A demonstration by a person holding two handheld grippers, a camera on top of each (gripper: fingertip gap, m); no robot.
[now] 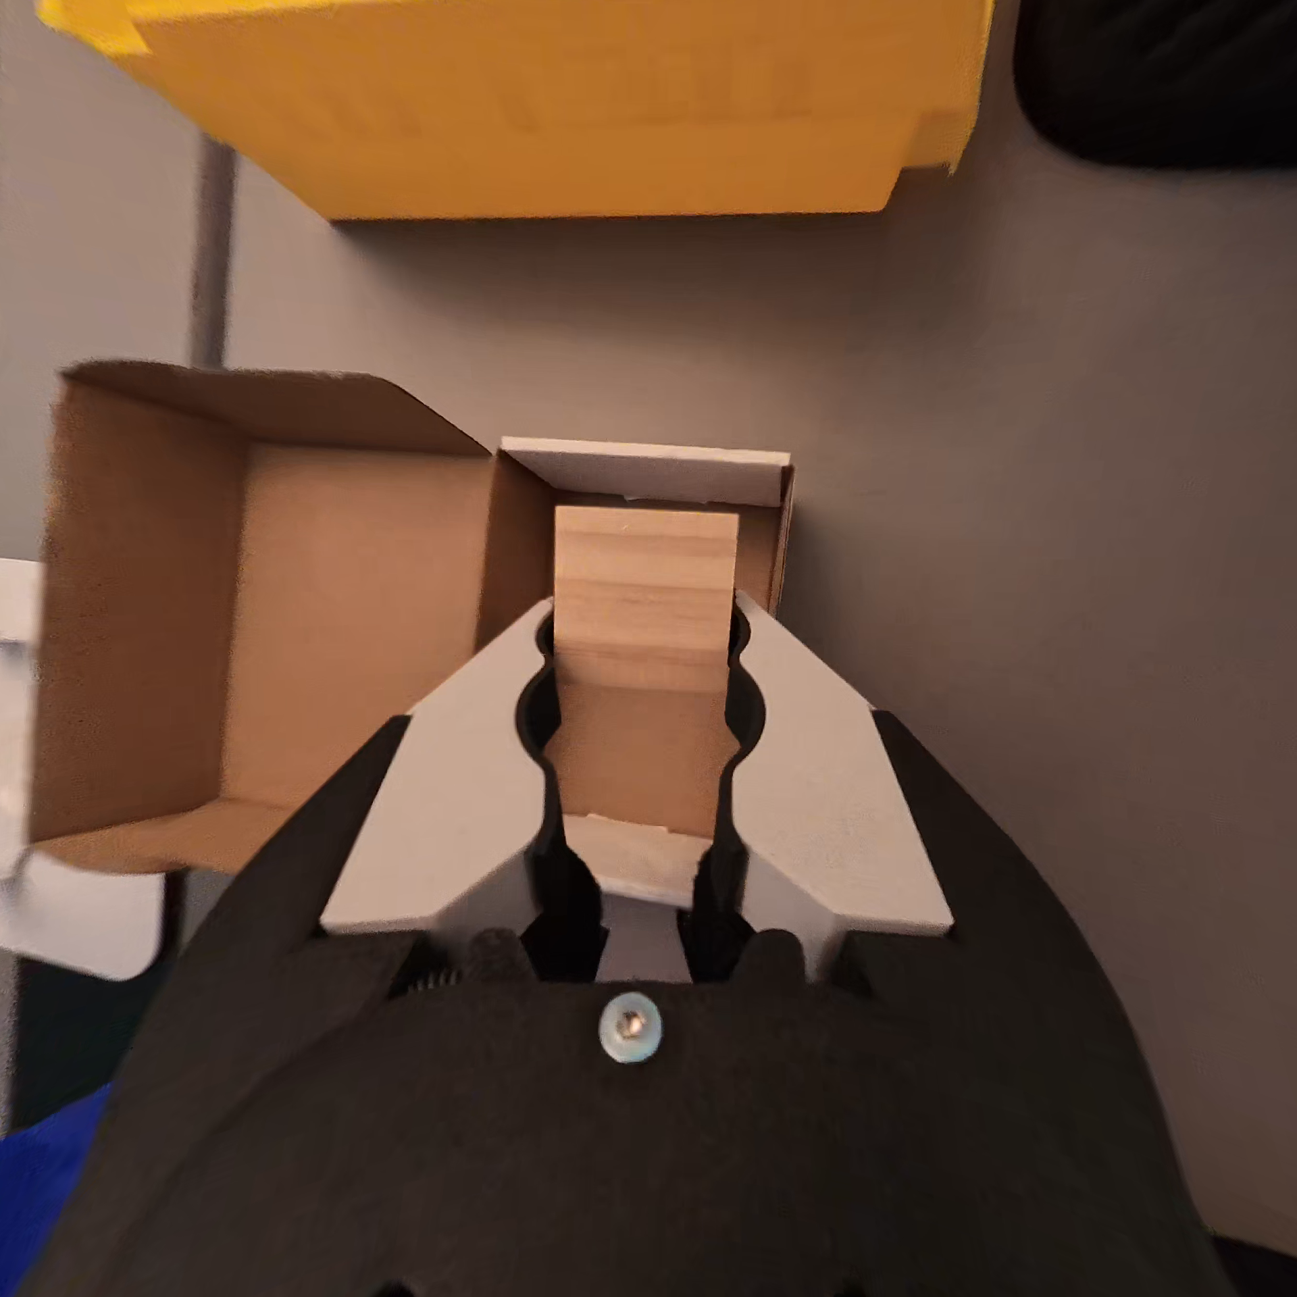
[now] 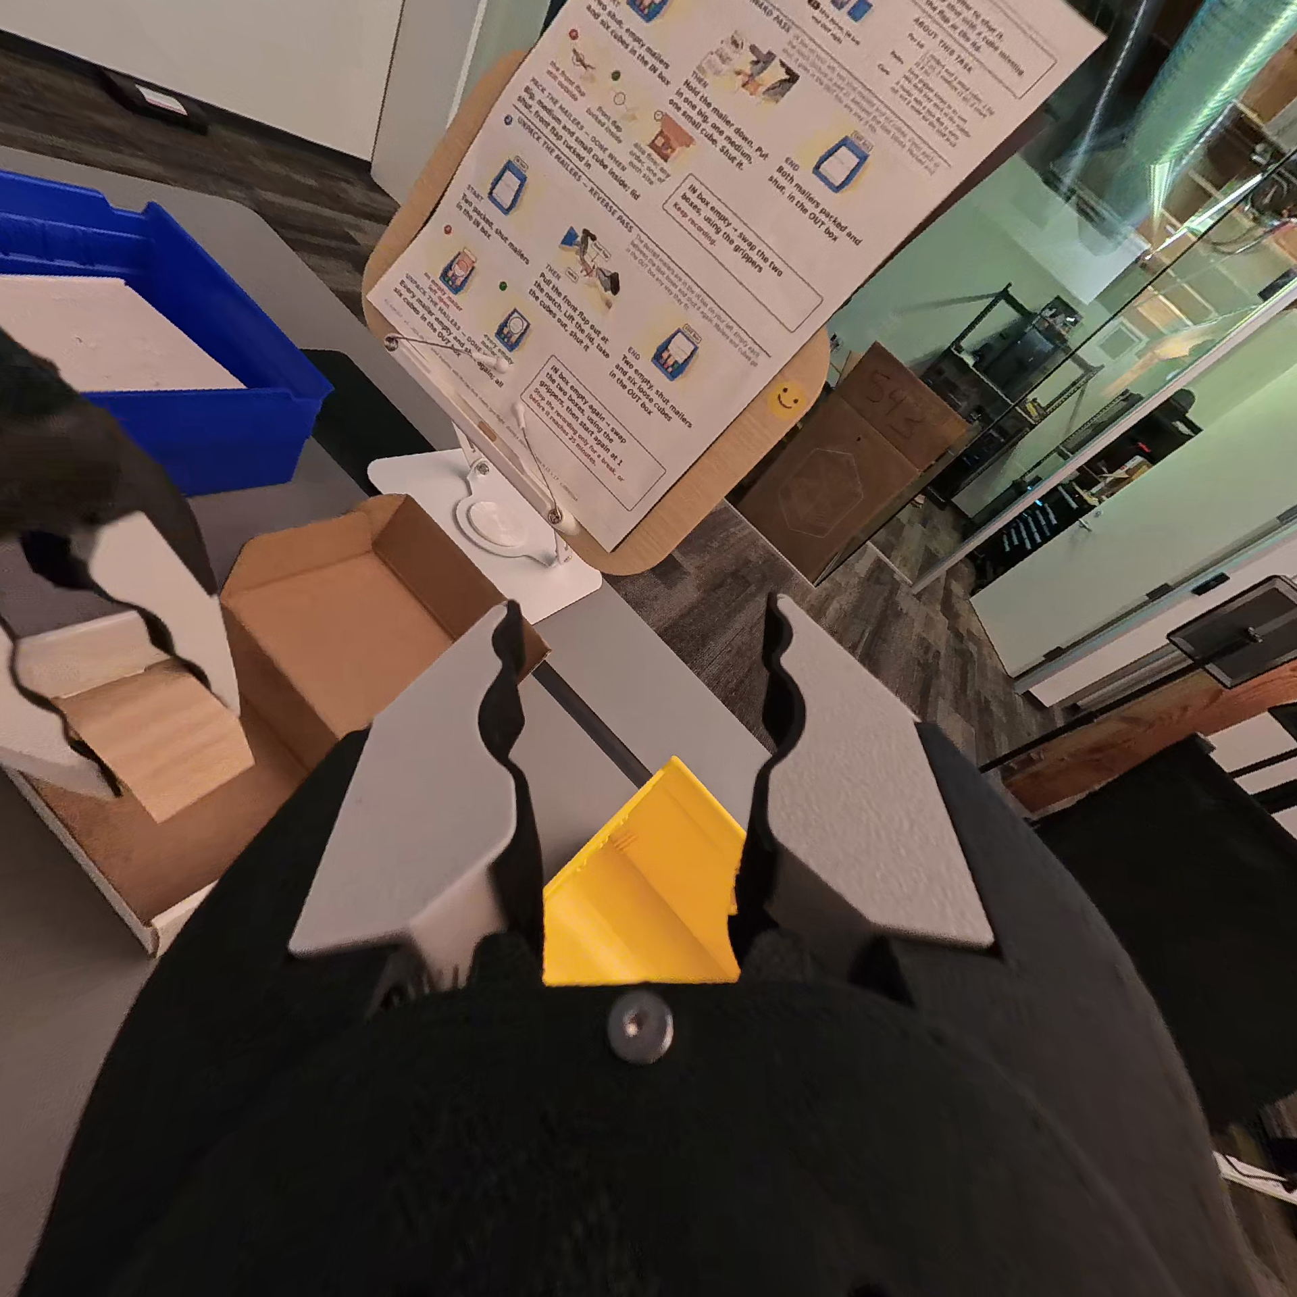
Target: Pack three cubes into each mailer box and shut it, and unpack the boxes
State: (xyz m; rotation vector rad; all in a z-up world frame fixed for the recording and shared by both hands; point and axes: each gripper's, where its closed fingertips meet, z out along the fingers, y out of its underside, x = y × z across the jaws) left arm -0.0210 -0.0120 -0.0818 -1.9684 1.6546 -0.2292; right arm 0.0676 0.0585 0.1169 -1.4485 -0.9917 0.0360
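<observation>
The cube (image 1: 646, 596) sits mid-frame in the left wrist view, pinched between the pale fingers of the left gripper (image 1: 644, 617), whose jaws press against its two sides. It hangs just over the open tray of the mailer (image 1: 624, 765), whose brown floor shows bare beneath it. The lid (image 1: 281, 610) stands thrown back to the left, and a white flap closes the far end. The right wrist view shows the same grip at the left edge, the cube low inside the tray walls; I cannot tell whether it touches the floor.

The right gripper (image 2: 639, 617) hovers with jaws spread and nothing between them, the corner of a yellow bin (image 2: 639, 891) below it. That bin fills the top of the left view too.

Further out, a blue bin (image 2: 210, 393) at upper left of the right view holds something flat and white, maybe the second mailer. An instruction sheet (image 2: 702, 231) leans on a stand beyond the table edge.

My read is that it is early days either way. This could be the first cube going in or the last coming out. I see no other cubes, and the lid is not yet shut.
</observation>
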